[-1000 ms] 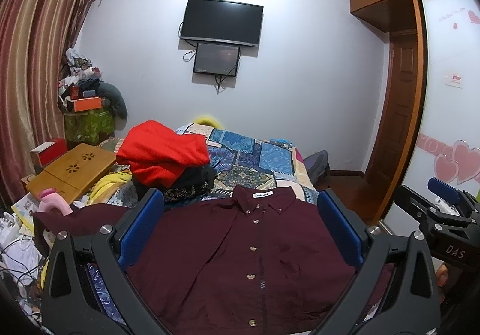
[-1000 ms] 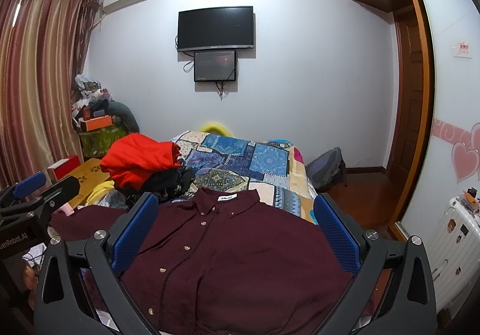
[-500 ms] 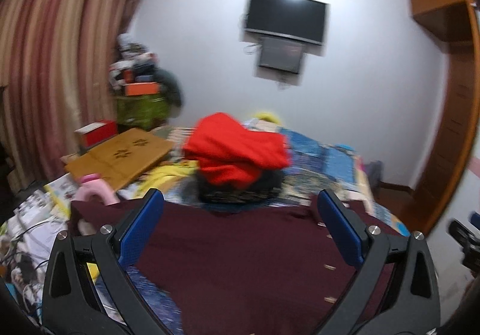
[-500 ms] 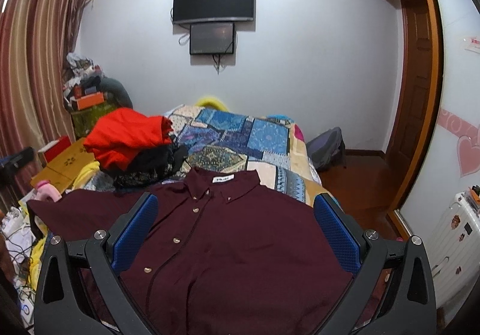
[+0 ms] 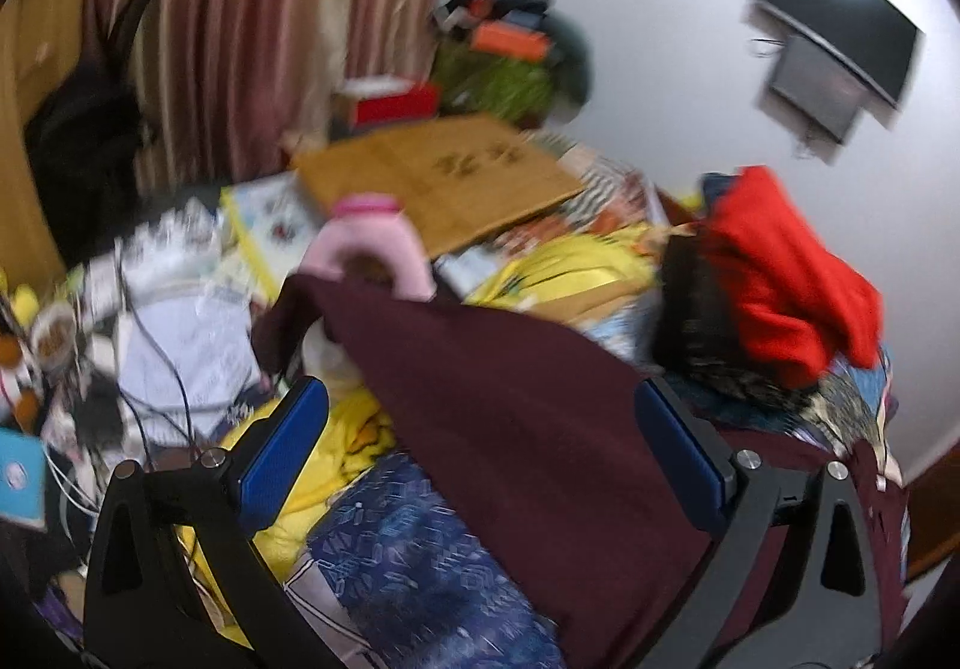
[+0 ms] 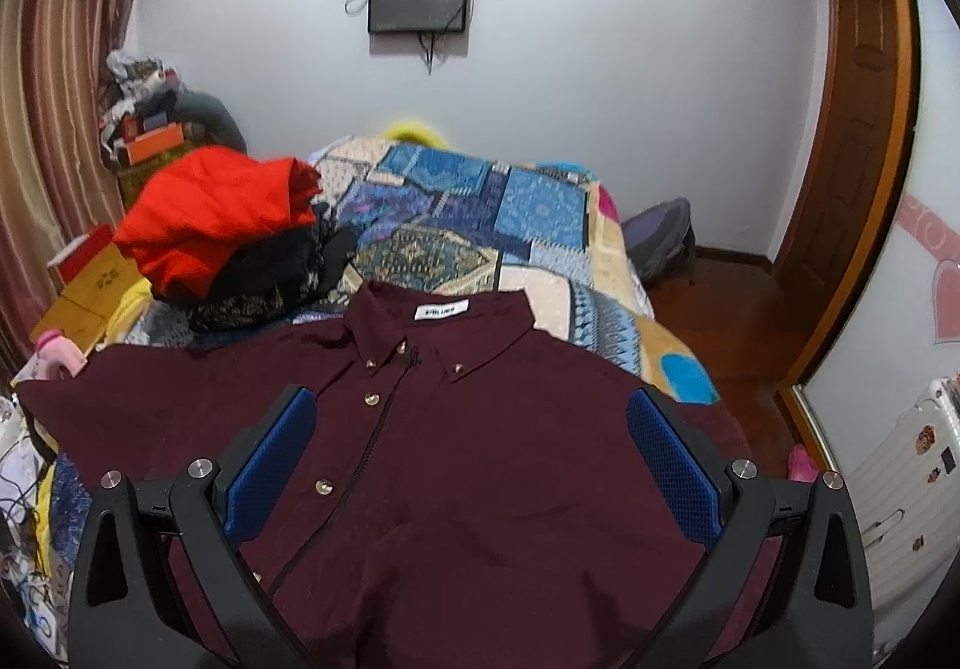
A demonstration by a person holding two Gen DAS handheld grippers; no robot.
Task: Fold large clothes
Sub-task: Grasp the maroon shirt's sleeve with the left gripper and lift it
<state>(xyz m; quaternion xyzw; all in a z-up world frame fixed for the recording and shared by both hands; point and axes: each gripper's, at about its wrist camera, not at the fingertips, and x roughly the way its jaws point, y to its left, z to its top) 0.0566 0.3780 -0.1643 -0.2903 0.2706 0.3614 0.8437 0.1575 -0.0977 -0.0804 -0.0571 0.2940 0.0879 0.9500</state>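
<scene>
A dark maroon button-up shirt [image 6: 480, 459] lies flat, front up, on the bed with its collar at the far side. Its left sleeve [image 5: 480, 387] stretches out toward the bed's left edge and shows in the left wrist view. My left gripper [image 5: 480, 459] is open and empty, hovering over that sleeve. My right gripper [image 6: 474, 459] is open and empty, above the shirt's chest, with a blue pad [image 6: 675, 465] on each side.
A pile of red and black clothes [image 6: 222, 225] sits on the patchwork bedspread [image 6: 480, 213] beyond the shirt's left shoulder. Left of the bed are a pink bottle [image 5: 372, 243], a wooden board [image 5: 444, 177], papers and cables. A white suitcase [image 6: 900, 489] stands at the right.
My left gripper has swung left, from the shirt's front to its left sleeve and the clutter beside the bed. My right gripper has dropped closer to the shirt's chest.
</scene>
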